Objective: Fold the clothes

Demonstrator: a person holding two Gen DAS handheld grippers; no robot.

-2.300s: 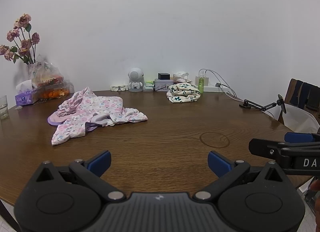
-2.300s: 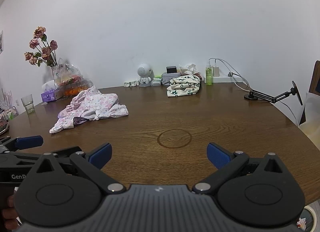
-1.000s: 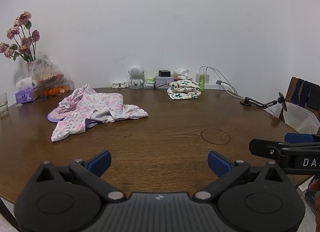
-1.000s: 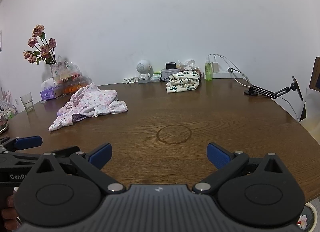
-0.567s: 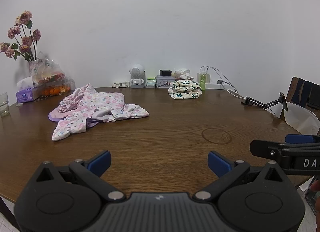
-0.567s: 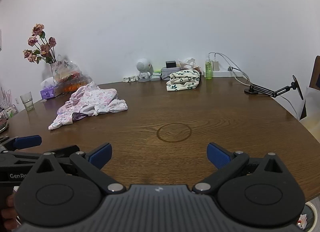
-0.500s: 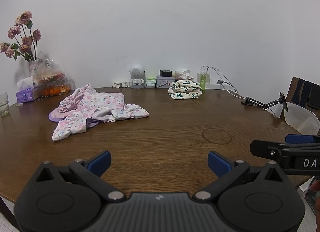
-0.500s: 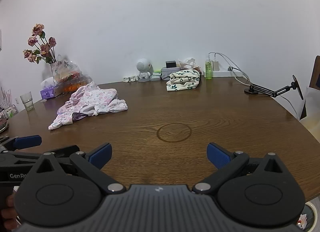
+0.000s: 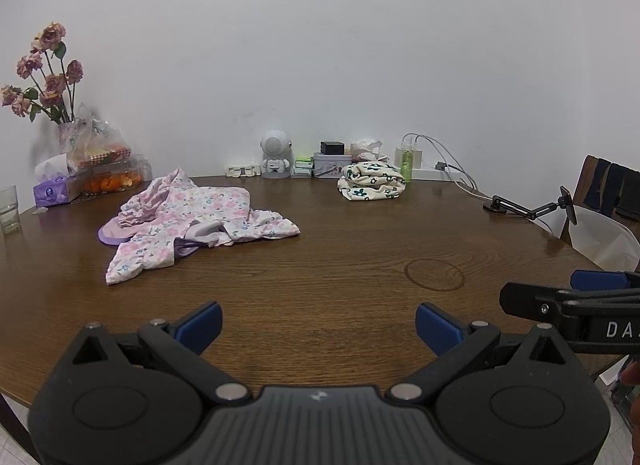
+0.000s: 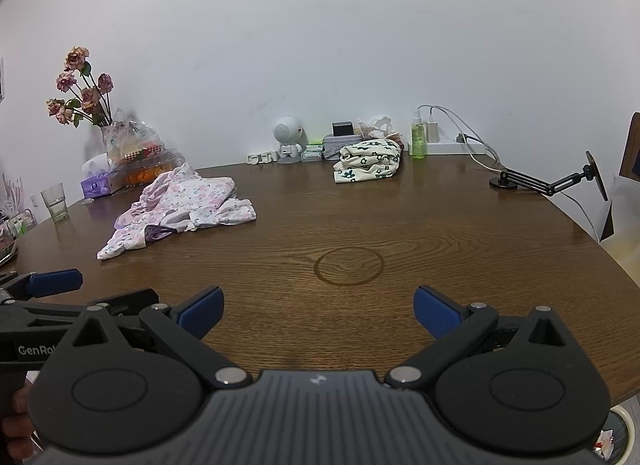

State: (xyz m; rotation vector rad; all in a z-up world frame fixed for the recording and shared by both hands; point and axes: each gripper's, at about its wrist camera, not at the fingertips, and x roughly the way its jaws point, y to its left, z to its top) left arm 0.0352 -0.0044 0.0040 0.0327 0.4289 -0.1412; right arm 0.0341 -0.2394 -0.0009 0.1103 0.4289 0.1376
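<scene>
Since the earlier views only the viewpoint has shifted slightly: left tool (image 9: 318, 325) and right tool (image 10: 316, 311) remain wide open and empty, well short of the crumpled pink garment (image 9: 192, 221) on the table (image 9: 340, 265), so folding has not begun.

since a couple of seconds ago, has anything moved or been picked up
Nothing was taken hold of. Both views shifted only slightly. The left hand-held gripper and right hand-held gripper stay open over the table; the pink floral garment and the folded cream garment lie as before.
</scene>
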